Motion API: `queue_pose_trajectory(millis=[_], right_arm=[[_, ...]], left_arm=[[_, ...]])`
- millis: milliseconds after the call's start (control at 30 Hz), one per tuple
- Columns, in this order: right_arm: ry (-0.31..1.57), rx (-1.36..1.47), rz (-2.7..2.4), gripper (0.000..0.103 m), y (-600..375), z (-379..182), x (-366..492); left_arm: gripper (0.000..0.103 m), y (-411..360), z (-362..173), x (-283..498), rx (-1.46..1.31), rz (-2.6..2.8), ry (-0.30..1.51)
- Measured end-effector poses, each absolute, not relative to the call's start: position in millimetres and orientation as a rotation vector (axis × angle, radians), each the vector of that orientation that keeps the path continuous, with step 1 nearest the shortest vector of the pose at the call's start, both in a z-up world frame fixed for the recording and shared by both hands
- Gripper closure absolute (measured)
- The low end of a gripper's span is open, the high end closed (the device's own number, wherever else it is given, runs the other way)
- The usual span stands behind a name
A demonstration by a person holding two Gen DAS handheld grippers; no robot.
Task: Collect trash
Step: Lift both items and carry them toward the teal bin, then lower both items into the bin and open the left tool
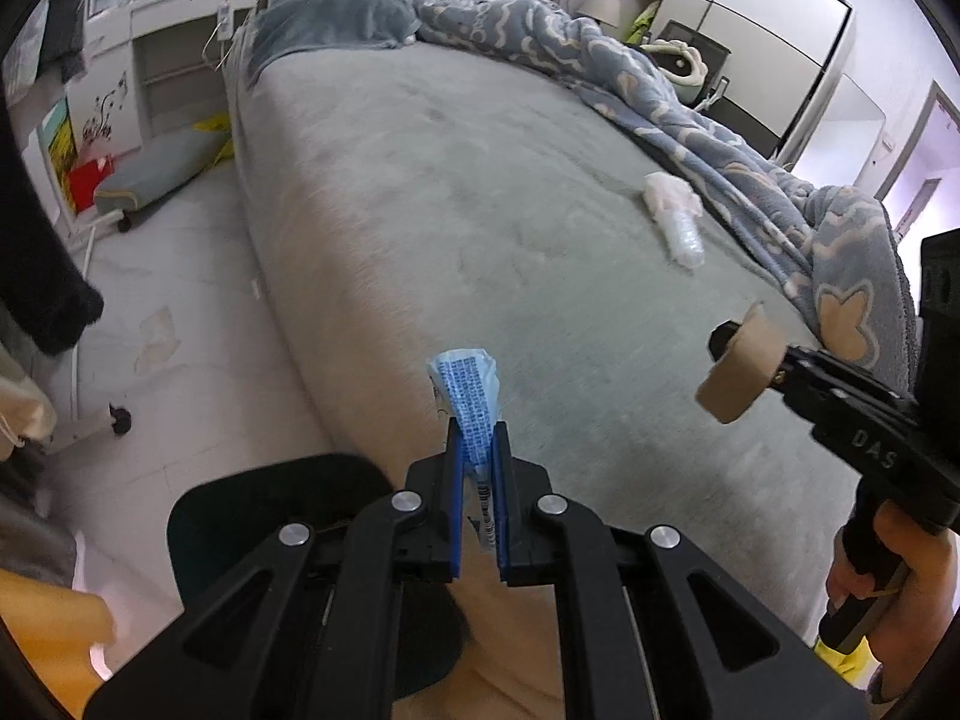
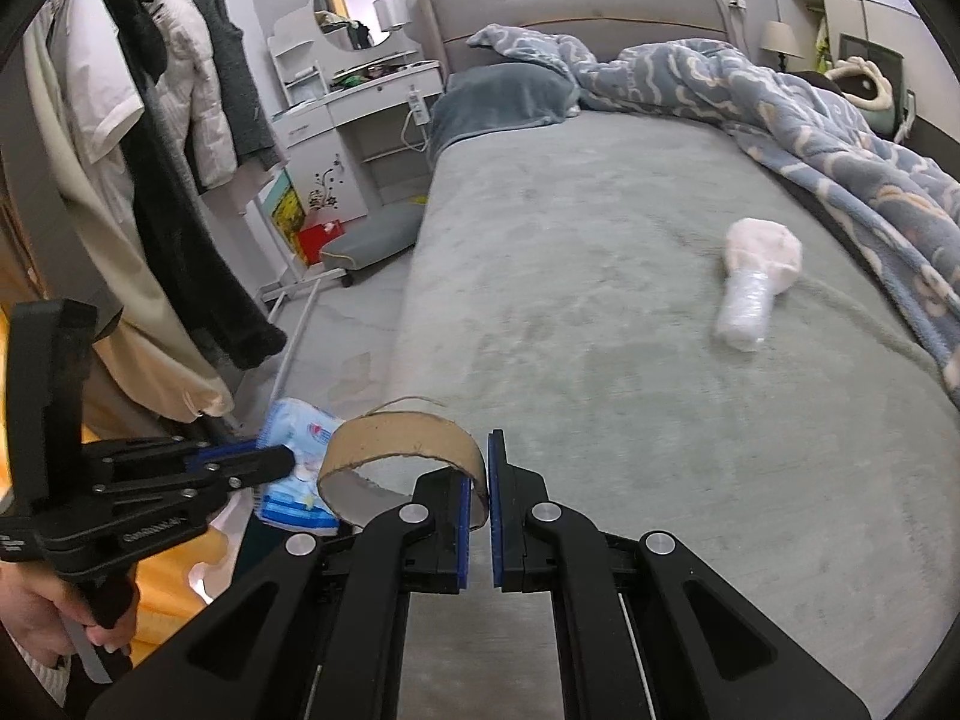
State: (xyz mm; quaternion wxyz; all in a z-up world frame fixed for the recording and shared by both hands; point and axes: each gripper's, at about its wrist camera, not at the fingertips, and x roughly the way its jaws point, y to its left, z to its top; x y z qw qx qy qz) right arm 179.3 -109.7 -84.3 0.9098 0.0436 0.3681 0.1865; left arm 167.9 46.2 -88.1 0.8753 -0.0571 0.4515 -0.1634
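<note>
My left gripper (image 1: 477, 450) pinched nearly closed on a blue wrapper (image 1: 468, 396), fingers pointing forward, my right gripper (image 2: 478, 492) clamped on the wall of a cardboard ring (image 2: 402, 450), my bare hands gripping both handles, left hand (image 2: 48, 624), right hand (image 1: 888, 576)

Ahead of me lies a bed (image 2: 600, 360) under a grey-green fleece sheet, its padded headboard (image 2: 576, 6) against the far wall. A blue patterned blanket (image 2: 810, 120) is bunched along the right side, and a dark blue pillow (image 2: 498, 102) sits at the head. Left of the bed stands a white vanity (image 2: 354, 102) with a round mirror (image 2: 359, 3). Clothes (image 2: 168, 150) hang on a rack at my left. A grey cushion (image 2: 372, 240) rests on the pale floor (image 1: 198, 360) beside a red box (image 2: 318, 240).
</note>
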Motion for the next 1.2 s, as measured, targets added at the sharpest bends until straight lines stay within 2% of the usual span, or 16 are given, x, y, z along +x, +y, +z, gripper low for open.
queue_pose_trajectory(millis=[600, 1100, 1200], right_arm=[[0.838, 0.004, 0.480, 0.098, -22, -108, 180], [0.885, -0.021, 0.534, 0.098, 26, -122, 187], [0.906, -0.027, 0.540, 0.098, 35, -128, 190]], left_arm=[[0.094, 122, -125, 162, -0.137, -0.236, 1.043], [0.091, 165, -175, 159, -0.172, -0.199, 1.240], [0.074, 171, -179, 159, -0.177, -0.197, 1.257]])
